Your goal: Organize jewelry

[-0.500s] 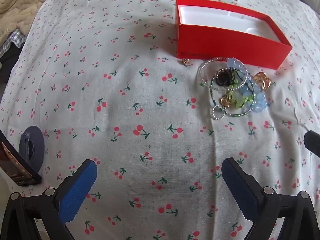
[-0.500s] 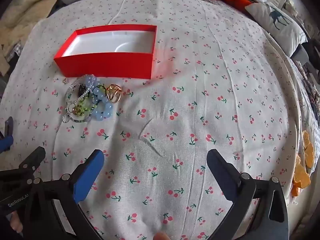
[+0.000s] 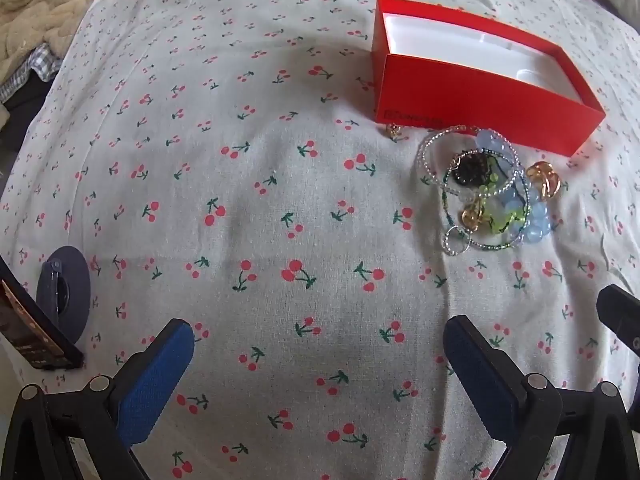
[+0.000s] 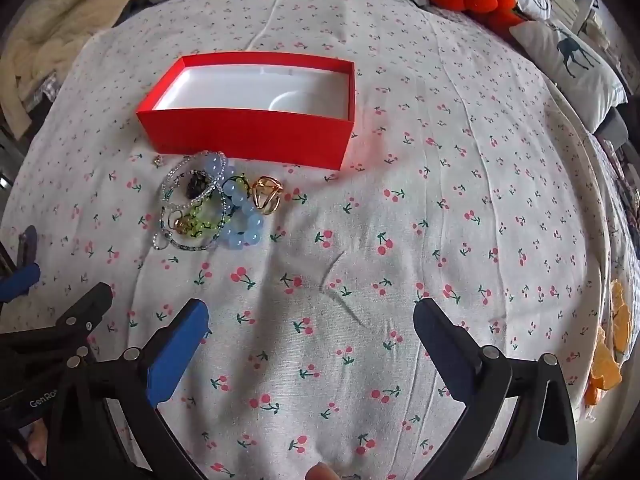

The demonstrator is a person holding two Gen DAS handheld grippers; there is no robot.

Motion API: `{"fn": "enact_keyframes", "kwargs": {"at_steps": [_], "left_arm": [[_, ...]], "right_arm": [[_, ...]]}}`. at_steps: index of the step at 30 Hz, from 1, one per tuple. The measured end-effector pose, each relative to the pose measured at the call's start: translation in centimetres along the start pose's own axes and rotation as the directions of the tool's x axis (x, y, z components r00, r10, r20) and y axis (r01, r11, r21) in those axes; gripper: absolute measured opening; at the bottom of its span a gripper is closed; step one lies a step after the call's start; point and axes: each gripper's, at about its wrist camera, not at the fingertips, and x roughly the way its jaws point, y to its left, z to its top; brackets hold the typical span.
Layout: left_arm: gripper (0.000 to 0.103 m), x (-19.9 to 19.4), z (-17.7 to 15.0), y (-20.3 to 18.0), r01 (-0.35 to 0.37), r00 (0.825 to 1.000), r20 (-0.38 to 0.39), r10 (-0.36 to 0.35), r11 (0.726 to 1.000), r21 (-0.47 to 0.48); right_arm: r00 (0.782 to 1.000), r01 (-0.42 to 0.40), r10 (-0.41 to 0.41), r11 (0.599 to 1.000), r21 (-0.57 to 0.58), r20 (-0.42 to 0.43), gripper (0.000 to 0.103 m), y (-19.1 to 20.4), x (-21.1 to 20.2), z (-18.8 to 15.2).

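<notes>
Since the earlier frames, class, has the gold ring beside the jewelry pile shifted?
No. The gold ring lies in the same spot below the red box, at the bead pile's right edge.

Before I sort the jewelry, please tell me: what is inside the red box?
The red box shows only its white moulded lining, with a round recess; no jewelry inside. The near wall hides a strip of its floor.

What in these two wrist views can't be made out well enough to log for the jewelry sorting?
- Jewelry pile, both views: the bracelets overlap, so the piece count is unclear.
- Small gold piece by the red box: too small to identify.
- Print on the box's front wall, left wrist view: blurred.
- Dark flat object, left wrist view: cut off by the left edge.
- Orange item, right wrist view: distorted at the fisheye rim.
</notes>
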Motion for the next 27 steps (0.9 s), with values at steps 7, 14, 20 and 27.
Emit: {"fn": "enact_keyframes", "kwargs": {"at_steps": [7, 14, 20, 27], "left_arm": [[0.102, -0.4, -0.03, -0.01, 0.001, 1.0, 0.002, -0.001, 1.0, 0.001], [0.102, -0.65, 0.07, 0.06, 0.0, 1.0, 0.005, 0.0, 1.0, -0.002], [0.102, -0.7, 0.09, 0.12, 0.001, 1.0, 0.005, -0.001, 1.0, -0.003], [0.102, -0.82, 0.18, 0.25, 0.004, 1.0, 0.009, -0.004, 1.0, -0.006]], "right_arm": [[1.0, 0.01, -0.01, 1.0, -0.002, 0.005, 0.103, 0.03, -0.54, -0.62], [1.0, 0.017, -0.017, 1.0, 0.009, 0.007, 0.103, -0.33, -0.72, -0.65], [1.0, 0.022, -0.022, 1.0, 0.016, 0.002, 0.103, -0.58, -0.53, -0.72], [1.0, 0.023, -0.024, 0.999, 0.024, 0.005, 0.103, -0.67, -0.54, -0.64]]}}
